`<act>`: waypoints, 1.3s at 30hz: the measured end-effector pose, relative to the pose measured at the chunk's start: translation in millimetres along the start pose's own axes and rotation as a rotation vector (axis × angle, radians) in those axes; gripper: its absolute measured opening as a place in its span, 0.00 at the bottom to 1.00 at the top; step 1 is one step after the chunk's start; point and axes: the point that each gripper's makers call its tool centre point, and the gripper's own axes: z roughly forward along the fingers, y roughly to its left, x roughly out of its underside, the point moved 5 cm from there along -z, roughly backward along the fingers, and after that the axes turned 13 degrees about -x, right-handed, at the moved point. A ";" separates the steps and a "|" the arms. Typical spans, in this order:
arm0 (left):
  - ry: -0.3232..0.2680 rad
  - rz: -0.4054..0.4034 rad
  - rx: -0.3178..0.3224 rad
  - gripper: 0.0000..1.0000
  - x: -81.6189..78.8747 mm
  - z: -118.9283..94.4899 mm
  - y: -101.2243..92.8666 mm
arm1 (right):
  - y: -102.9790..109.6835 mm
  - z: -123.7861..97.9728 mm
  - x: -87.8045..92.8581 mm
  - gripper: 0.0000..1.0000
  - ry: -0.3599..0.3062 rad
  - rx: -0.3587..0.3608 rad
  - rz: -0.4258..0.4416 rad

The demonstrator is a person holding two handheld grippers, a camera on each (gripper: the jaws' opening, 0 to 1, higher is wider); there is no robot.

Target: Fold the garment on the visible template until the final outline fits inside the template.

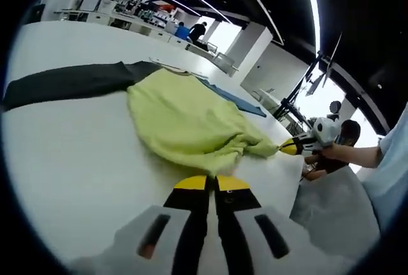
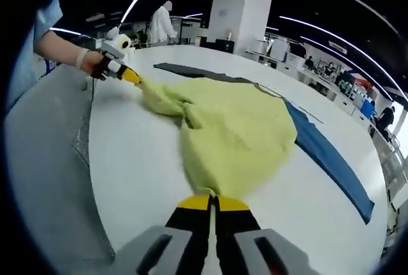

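Both grippers, left (image 1: 212,182) and right (image 2: 212,201), fingers closed, pinch yellow garment (image 2: 229,134) edges; folding unfinished, bunched toward 12 o'clock.

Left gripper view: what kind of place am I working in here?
Probably a large open lab or workshop hall. Long ceiling light strips run overhead, rows of workbenches stand behind the white table, and a person in a white coat stands at the back. The yellow garment lies on the table.
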 end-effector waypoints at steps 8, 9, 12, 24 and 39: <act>0.062 -0.014 0.009 0.00 7.5 -14.6 5.1 | -5.3 -25.5 4.8 0.00 -0.063 0.016 0.098; 0.065 -0.008 0.010 0.00 7.9 -16.0 4.8 | -4.4 -26.6 5.0 0.00 -0.067 0.013 0.100; 0.091 -0.014 0.004 0.00 11.7 -18.9 4.4 | -1.9 -27.0 10.2 0.00 -0.062 0.003 0.112; 0.168 -0.074 -0.013 0.00 26.3 -20.1 -0.7 | 8.1 -19.3 23.7 0.00 -0.026 -0.034 0.131; 0.216 -0.188 0.015 0.00 23.3 -24.3 -6.2 | 7.7 -20.8 28.2 0.00 -0.019 -0.036 0.128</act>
